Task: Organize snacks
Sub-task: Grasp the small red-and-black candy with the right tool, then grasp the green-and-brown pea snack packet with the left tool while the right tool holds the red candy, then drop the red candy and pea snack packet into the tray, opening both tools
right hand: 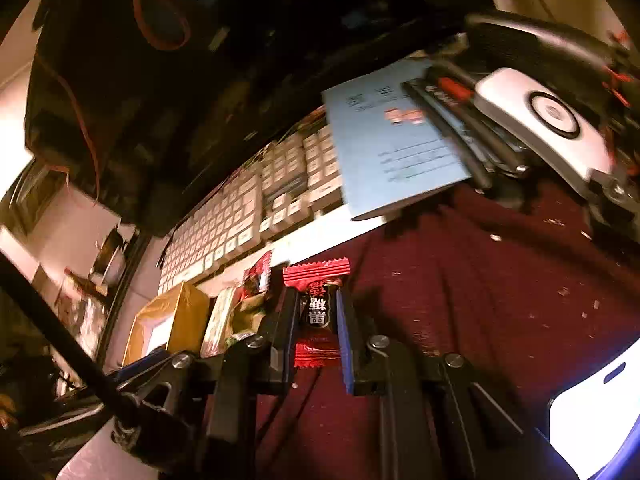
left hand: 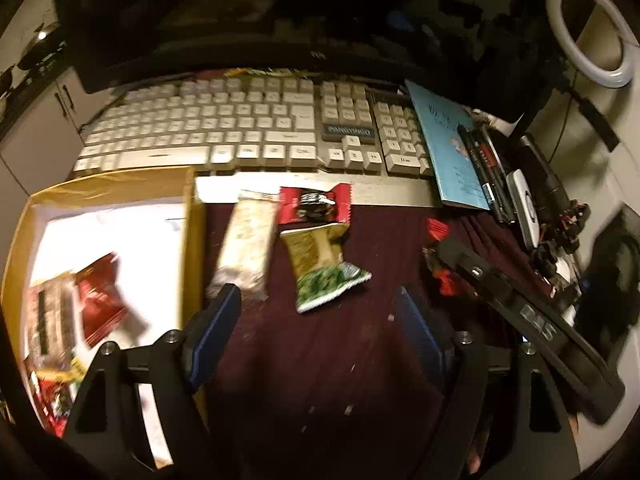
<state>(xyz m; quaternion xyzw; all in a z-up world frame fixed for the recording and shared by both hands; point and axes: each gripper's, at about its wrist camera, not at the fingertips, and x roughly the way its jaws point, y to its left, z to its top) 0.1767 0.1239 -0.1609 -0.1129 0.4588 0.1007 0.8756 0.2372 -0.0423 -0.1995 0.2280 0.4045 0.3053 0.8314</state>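
The right gripper (right hand: pixel 318 316) is clamping a red-and-black wrapped candy (right hand: pixel 318 312) across its middle, jaws nearly closed with both crimped ends sticking out past the pads; in the left wrist view the same gripper (left hand: pixel 438 270) is showing at the right over the maroon cloth (left hand: pixel 320 360) with the red candy (left hand: pixel 436 230) at its tip. The left gripper (left hand: pixel 320 312) is standing wide open and holding nothing, hovering low over the cloth just short of the green-and-gold snack packet (left hand: pixel 326 268). Beside that packet are lying a pale long snack bag (left hand: pixel 248 244) and another red candy packet (left hand: pixel 314 204), all close to the keyboard (left hand: pixel 240 128). The yellow box (left hand: pixel 192 220) is sitting at the left, already holding several red wrappers (left hand: pixel 98 300). Judging the step as carrying the gripped candy to the box: it probably pays to be keeping the pinch firm on the thick centre, lifting clear of the box's near wall, and releasing only once inside over the white floor. The left gripper is likely best centring on the green packet's body, not the flimsy crimped edge, since thin foil may be slipping. Motion blur is hiding finer detail.
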